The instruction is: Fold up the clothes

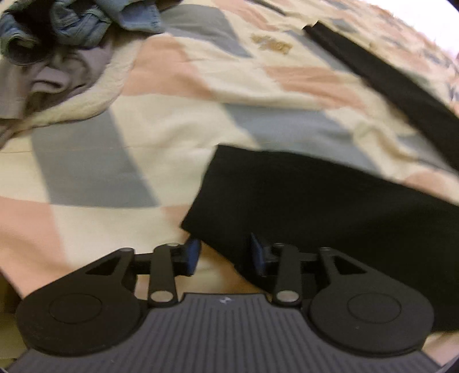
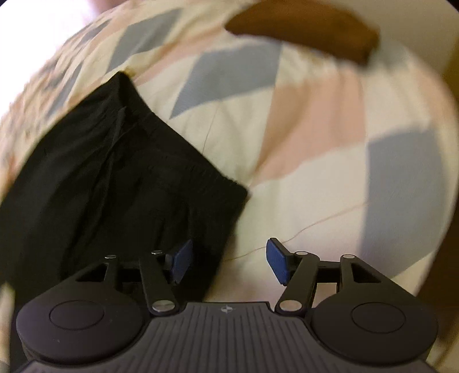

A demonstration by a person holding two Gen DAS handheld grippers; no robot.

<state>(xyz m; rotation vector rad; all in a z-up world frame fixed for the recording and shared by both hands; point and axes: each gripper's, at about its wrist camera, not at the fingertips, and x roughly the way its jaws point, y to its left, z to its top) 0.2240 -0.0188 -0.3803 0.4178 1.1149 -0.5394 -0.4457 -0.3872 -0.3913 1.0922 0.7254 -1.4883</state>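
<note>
Closest to the lens in the left wrist view is the left hand-held gripper (image 1: 225, 252), pointing down at the bed. Its blue pads (image 1: 192, 254) sit apart with a gap between them, nothing clamped. The corner of the black garment (image 1: 301, 206) lies just under and beyond the right-hand pad, and pale bedspread shows through the gap.

That black piece is the folded-looking one, flat on the patchwork bedspread (image 1: 160, 134) with its cream, pink and grey-blue patches. A long black strip of fabric (image 1: 381, 77) runs diagonally off toward the upper right; can't tell if it's the same garment. Top left there's a heap of unfolded clothes: something denim (image 1: 71, 20) on top of a grey piece (image 1: 57, 74).

In the right wrist view the right hand-held gripper (image 2: 229, 261) also has its jaws well apart and isn't gripping anything. Its left pad (image 2: 182, 261) hovers over the edge of the black garment (image 2: 114, 178), the other pad is over bare bedspread (image 2: 315, 172). A brown blurry thing (image 2: 309, 31) sits at the far edge of the bed, too smeared to identify.
</note>
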